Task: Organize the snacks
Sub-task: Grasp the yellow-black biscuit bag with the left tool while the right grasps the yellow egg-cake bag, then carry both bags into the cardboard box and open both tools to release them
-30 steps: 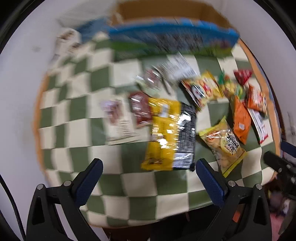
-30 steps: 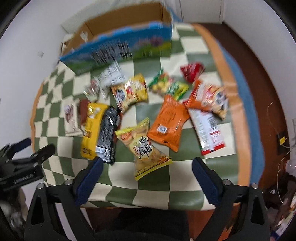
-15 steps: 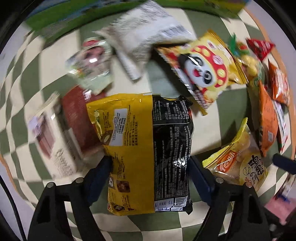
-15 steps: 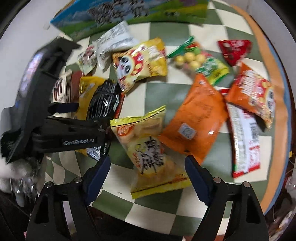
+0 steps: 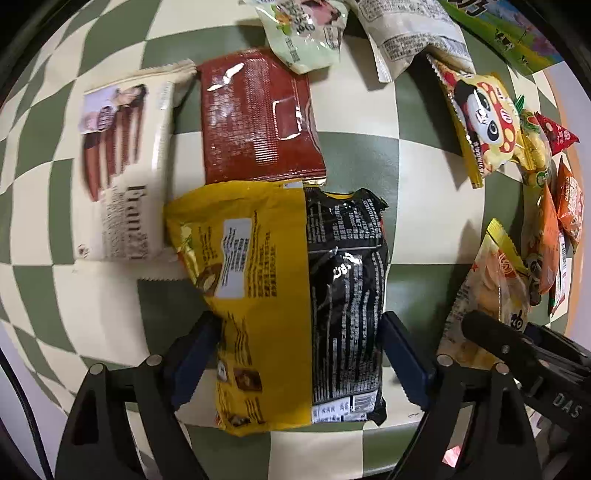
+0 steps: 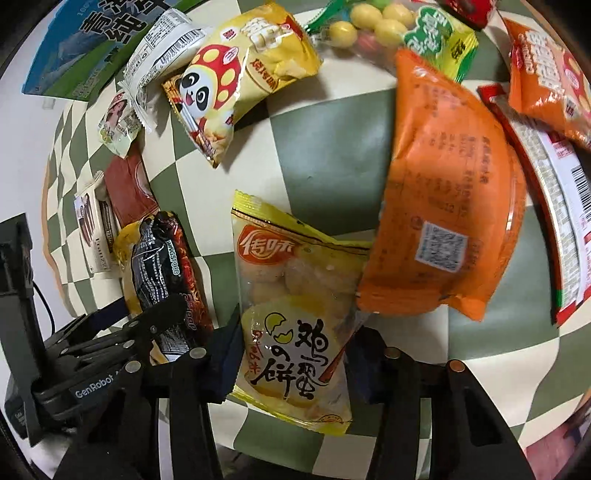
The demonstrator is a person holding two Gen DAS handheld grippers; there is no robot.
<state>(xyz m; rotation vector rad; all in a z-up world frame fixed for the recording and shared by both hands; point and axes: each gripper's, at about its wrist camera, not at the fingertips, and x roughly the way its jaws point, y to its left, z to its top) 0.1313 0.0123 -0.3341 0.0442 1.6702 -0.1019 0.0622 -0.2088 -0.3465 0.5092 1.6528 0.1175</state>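
My left gripper (image 5: 301, 354) is open, its blue fingers on either side of a yellow and black snack pack (image 5: 295, 295) lying flat on the green-checked cloth (image 5: 424, 166). My right gripper (image 6: 295, 358) is open around the lower end of a yellow egg-biscuit bag (image 6: 291, 314). The left gripper and its pack (image 6: 166, 273) show at the left of the right wrist view. The right gripper's black arm (image 5: 524, 347) shows at the lower right of the left wrist view.
A cream chocolate pack (image 5: 122, 162), a dark red pack (image 5: 258, 118), a panda bag (image 6: 236, 77), an orange bag (image 6: 450, 184), a candy-ball bag (image 6: 391, 33) and a red-white packet (image 6: 546, 192) lie around. A blue-green carton (image 6: 85, 48) stands at the back.
Both grippers have come down and forward close to the table. The left now straddles the yellow-black pack and the right straddles the egg-biscuit bag.
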